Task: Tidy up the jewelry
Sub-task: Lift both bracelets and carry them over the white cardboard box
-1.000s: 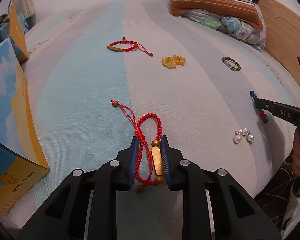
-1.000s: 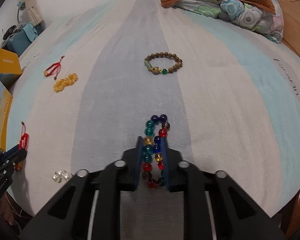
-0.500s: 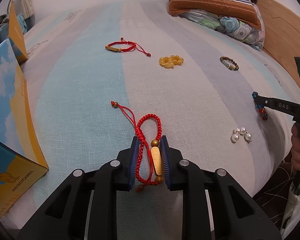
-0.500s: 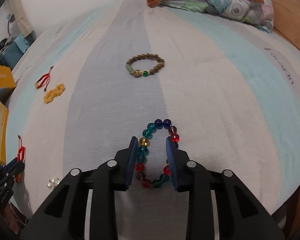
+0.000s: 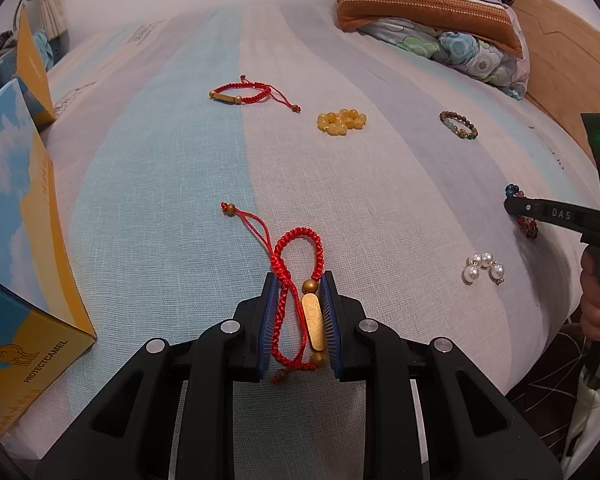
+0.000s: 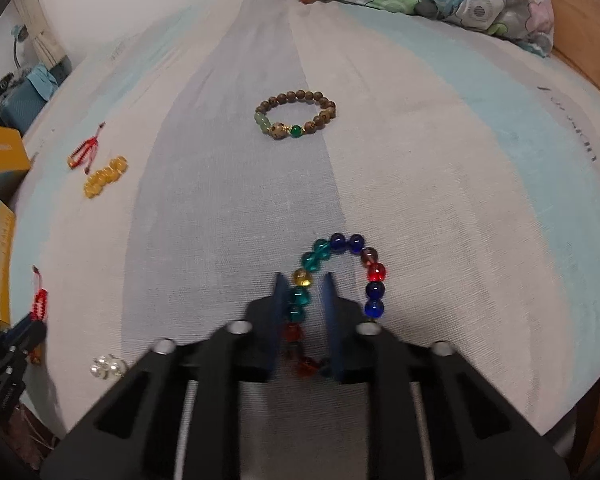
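My left gripper is shut on a red cord bracelet with a gold bar, low over the striped bed. My right gripper is open; the multicolour glass bead bracelet lies on the sheet with its left side between the fingers and its right side outside the right finger. The right gripper also shows in the left wrist view. A brown bead bracelet, a yellow bead bracelet, a second red cord bracelet and pearl earrings lie on the bed.
A blue and yellow box stands at the left edge of the bed. Pillows are stacked at the far end by a wooden headboard. The bed's near edge drops off just below both grippers.
My right gripper opened and let go of the multicolour bead bracelet, which spread out on the sheet; the gripper shifted left. The left gripper stays shut on the red bracelet.
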The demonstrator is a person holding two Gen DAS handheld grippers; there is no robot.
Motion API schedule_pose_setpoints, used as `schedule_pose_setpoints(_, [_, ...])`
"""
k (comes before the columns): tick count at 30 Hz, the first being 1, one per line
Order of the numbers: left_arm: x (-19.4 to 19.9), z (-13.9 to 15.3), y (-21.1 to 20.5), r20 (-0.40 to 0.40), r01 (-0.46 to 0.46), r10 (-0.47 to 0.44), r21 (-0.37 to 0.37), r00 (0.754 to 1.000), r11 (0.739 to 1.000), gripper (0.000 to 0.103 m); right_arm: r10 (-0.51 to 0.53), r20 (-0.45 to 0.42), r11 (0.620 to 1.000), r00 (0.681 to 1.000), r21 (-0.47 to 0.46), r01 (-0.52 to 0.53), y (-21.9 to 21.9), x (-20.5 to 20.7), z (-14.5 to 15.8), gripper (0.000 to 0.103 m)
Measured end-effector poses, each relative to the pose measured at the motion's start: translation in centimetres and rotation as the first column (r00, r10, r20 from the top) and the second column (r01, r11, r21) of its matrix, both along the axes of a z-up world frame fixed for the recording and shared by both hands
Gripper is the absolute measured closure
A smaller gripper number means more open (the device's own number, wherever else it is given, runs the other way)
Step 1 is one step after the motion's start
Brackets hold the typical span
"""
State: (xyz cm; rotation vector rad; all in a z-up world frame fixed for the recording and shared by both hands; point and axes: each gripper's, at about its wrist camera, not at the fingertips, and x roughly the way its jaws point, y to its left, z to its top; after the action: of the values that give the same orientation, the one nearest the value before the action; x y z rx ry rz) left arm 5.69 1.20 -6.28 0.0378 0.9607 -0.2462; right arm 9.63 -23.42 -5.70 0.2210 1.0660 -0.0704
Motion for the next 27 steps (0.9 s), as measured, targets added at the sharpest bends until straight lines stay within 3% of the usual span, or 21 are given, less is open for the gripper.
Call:
schedule_pose_setpoints(5, [0.0, 0.0, 0.0, 0.001, 0.002, -0.002, -0.003, 1.0, 1.0, 0.082, -0.007, 0.04, 0.999, 0.999, 0.053, 0.005, -0.3, -0.3, 0.9, 0.094])
schedule_pose_setpoints(27, [-1.1, 3.4, 0.4, 0.052, -0.041, 0.042, -0.012, 0.998, 0.999, 0.083, 0.016, 0.187, 0.996, 0.982, 0.088, -0.033, 1.1, -2.3, 6.0, 0.094])
